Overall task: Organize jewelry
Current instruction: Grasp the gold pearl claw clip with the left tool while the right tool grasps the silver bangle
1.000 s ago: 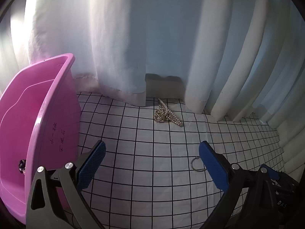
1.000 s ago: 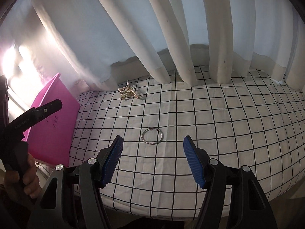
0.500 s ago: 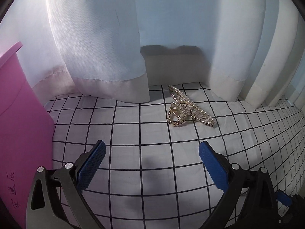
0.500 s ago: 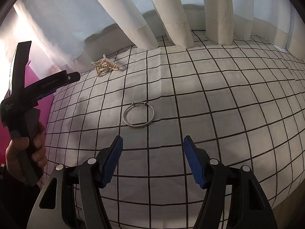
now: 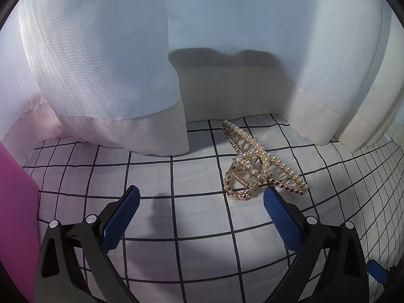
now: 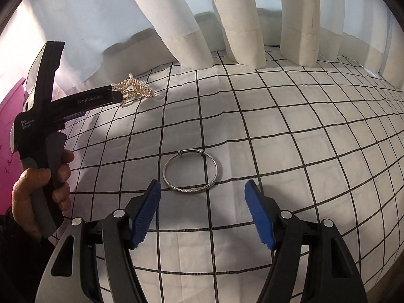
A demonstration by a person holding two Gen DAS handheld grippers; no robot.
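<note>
Lying flat on the white cloth with a black grid [image 6: 290,136], a thin silver bangle with a small clasp [image 6: 191,171] is resting just ahead of the right gripper [image 6: 202,212], at 12 o'clock from the gap between its blue pads. Nothing is sitting between those pads; the jaws are standing wide apart and have just been opening a little further.

Sitting near the cloth's far edge, a gold claw hair clip studded with pearls [image 5: 260,166] is lying close under the hem of the pale curtain [image 5: 106,75]. In the left wrist view it is at 1 o'clock from the left gripper [image 5: 202,214], almost touching the right-hand blue pad [image 5: 282,222]; contact cannot be told. This gripper's jaws are gaping wide too, with only bare cloth between them.

In the right wrist view, a hand [image 6: 41,184] is gripping the black handle of the left gripper at 9 o'clock, its tip reaching the hair clip at 11 o'clock. A pink plastic bin [image 5: 15,217] is showing at the left edge, at 9 o'clock.
</note>
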